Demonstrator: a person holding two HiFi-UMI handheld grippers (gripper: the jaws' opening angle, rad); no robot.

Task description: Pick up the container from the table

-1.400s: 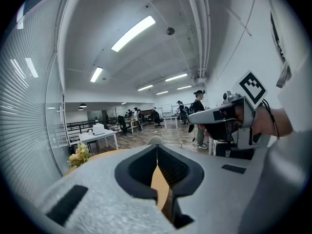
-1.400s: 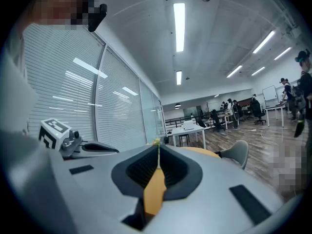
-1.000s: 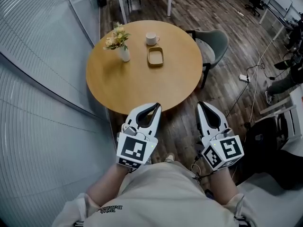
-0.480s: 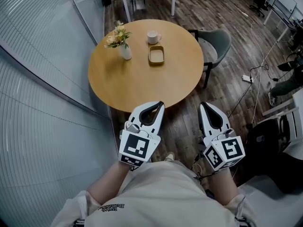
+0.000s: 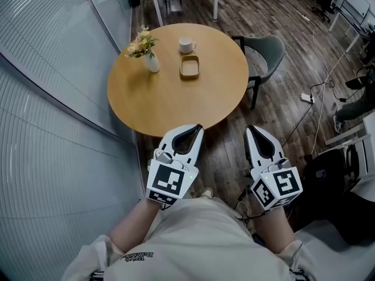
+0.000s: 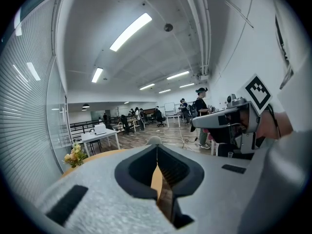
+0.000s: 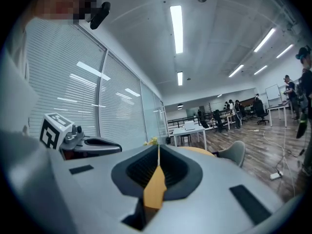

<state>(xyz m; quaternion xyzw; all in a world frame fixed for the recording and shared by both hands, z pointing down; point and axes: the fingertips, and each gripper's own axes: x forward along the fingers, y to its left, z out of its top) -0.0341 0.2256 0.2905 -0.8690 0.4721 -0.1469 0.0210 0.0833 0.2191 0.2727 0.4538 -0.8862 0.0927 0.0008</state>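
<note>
the left gripper (image 5: 198,127) and right gripper (image 5: 251,129) hang by the near edge of the round wooden table (image 5: 170,107), each with jaws pressed together on nothing. the shallow tan container (image 5: 189,67) lies on the far side, near a white cup (image 5: 186,44) and a vase of flowers (image 5: 146,51), well apart from both grippers.

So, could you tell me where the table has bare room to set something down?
The near half of the table, from the container to the near rim, is bare. The far edge is crowded: flower vase, cup, container.
</note>
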